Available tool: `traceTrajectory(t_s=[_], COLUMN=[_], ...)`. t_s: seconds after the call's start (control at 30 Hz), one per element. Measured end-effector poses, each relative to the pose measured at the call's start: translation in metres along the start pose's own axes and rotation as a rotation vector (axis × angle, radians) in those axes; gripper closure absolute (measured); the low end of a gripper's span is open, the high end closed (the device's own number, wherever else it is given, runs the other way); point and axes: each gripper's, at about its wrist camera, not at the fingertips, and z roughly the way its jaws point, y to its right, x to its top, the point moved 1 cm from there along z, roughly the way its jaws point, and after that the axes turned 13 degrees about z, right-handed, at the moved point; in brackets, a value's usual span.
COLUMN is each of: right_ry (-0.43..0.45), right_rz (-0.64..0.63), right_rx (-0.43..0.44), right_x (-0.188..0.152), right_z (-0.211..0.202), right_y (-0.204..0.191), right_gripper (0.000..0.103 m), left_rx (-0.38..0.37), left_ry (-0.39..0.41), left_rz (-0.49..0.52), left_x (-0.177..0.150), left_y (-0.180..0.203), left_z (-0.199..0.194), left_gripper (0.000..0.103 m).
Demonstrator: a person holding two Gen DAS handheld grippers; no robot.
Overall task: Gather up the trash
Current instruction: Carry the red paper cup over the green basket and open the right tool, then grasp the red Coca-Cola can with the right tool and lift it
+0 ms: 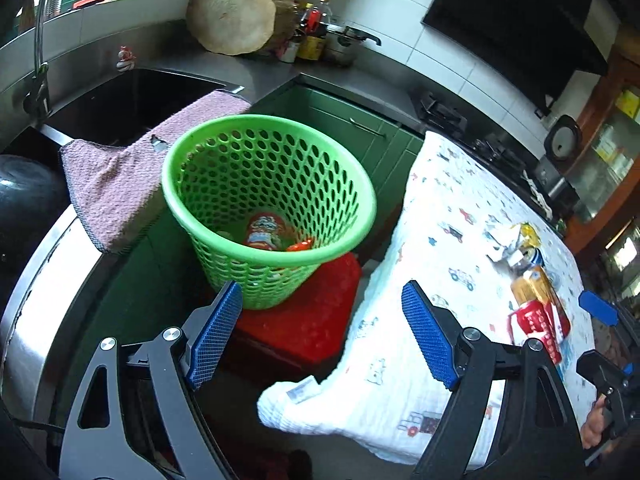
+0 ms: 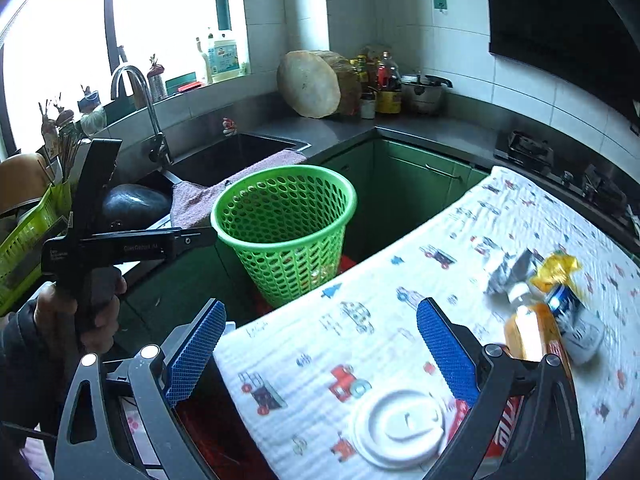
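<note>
Both grippers wide open, nothing held.
Left gripper (image 1: 322, 328) empty, lower centre, green basket (image 1: 269, 204) above it; right gripper (image 2: 320, 354) empty over the cloth, trash pile (image 2: 540, 296) at right.

Cloth-covered counter (image 2: 400, 280): white lid (image 2: 400, 426), orange bottle (image 2: 528, 332), red carton (image 1: 540, 326), crumpled wrappers (image 2: 516, 270). Green basket (image 2: 284, 232) on red stool (image 1: 316, 320).
</note>
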Motion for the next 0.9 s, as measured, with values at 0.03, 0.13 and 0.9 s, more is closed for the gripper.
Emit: traceTrajectory(t_s=[0.03, 0.13, 0.9], right_ry=[-0.001, -0.001, -0.133], right_rz=[0.012, 0.052, 0.252], right_rx=[-0.014, -0.067, -0.166], right_x=[-0.006, -0.021, -0.034], right_z=[-0.006, -0.021, 0.012], right_y=[0.008, 0.035, 0.132], right_gripper=[0.01, 0.01, 0.02], left_rx=[-0.01, -0.033, -0.071], left_ry=[-0.002, -0.006, -0.038], left_rz=[0.008, 0.033, 0.12], left_x=[-0.002, -0.007, -0.02], left_y=[0.009, 0.033, 0.073], left_z=[0.0, -0.001, -0.003], left_gripper=[0.022, 0.022, 0.022])
